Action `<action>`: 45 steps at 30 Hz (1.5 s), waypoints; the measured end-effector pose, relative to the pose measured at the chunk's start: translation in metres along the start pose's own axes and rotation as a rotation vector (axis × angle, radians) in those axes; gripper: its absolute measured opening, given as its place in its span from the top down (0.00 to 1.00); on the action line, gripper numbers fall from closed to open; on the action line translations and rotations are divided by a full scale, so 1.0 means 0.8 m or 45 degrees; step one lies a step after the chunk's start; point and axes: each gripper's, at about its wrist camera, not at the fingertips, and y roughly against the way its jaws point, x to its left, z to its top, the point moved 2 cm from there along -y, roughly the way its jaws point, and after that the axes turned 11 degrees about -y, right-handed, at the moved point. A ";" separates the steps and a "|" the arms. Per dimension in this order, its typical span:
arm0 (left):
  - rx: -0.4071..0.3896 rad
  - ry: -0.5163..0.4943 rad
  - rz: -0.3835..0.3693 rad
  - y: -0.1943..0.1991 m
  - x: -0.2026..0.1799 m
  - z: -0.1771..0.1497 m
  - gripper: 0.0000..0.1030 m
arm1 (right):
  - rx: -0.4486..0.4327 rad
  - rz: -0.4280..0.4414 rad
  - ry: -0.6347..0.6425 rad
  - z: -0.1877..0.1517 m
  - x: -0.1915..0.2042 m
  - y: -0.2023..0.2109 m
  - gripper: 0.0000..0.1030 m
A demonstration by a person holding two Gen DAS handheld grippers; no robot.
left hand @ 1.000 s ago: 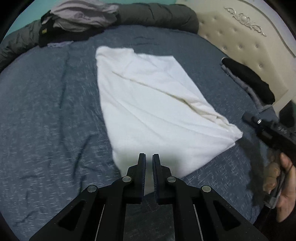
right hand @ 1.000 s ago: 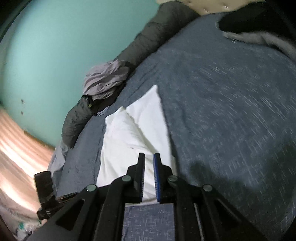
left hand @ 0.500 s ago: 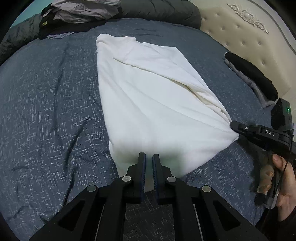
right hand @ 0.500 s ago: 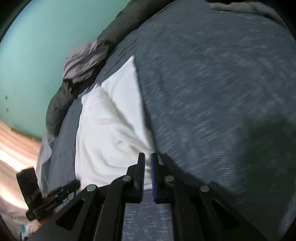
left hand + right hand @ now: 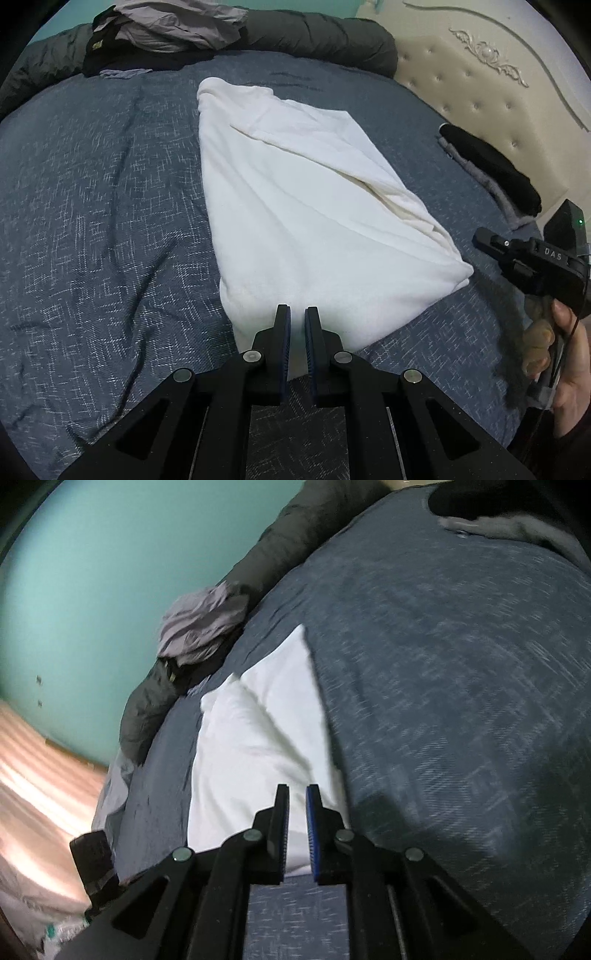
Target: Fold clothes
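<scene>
Both pairs of jaws are seen with a narrow gap between the pads and nothing caught in them: the left gripper is held just above the near edge of the white garment, and the right gripper is poised over the garment's near right corner, the same white cloth being seen lengthwise from that side. The garment is laid folded and flat on the blue-grey bedspread, near the middle of the bed. Compared with half a second ago, the right gripper's body, gripped by a hand, is found drawn back from the garment's right corner, which it was nearly touching before; a strip of bedspread is now shown between them. The left gripper's view is hardly changed, and the garment's shape is kept as it was. A heap of grey clothes is piled at the far edge, and a dark folded item is lying by the padded headboard.
</scene>
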 end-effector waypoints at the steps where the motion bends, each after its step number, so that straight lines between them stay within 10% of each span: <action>1: -0.007 0.003 -0.008 0.001 0.002 -0.001 0.92 | 0.003 -0.004 0.025 0.000 0.006 -0.001 0.90; 14: -0.092 0.098 -0.137 0.001 0.017 -0.009 0.91 | 0.163 -0.259 0.594 0.016 0.095 -0.058 0.83; 21: -0.103 0.154 -0.192 0.003 0.026 -0.008 0.89 | 0.196 -0.341 0.861 0.025 0.145 -0.121 0.58; 25: -0.121 0.199 -0.163 0.017 0.038 -0.008 0.50 | 0.216 -0.389 1.030 0.011 0.168 -0.159 0.58; 45: -0.048 0.306 -0.019 0.016 0.102 -0.020 0.29 | 0.363 -0.530 1.135 -0.005 0.212 -0.289 0.68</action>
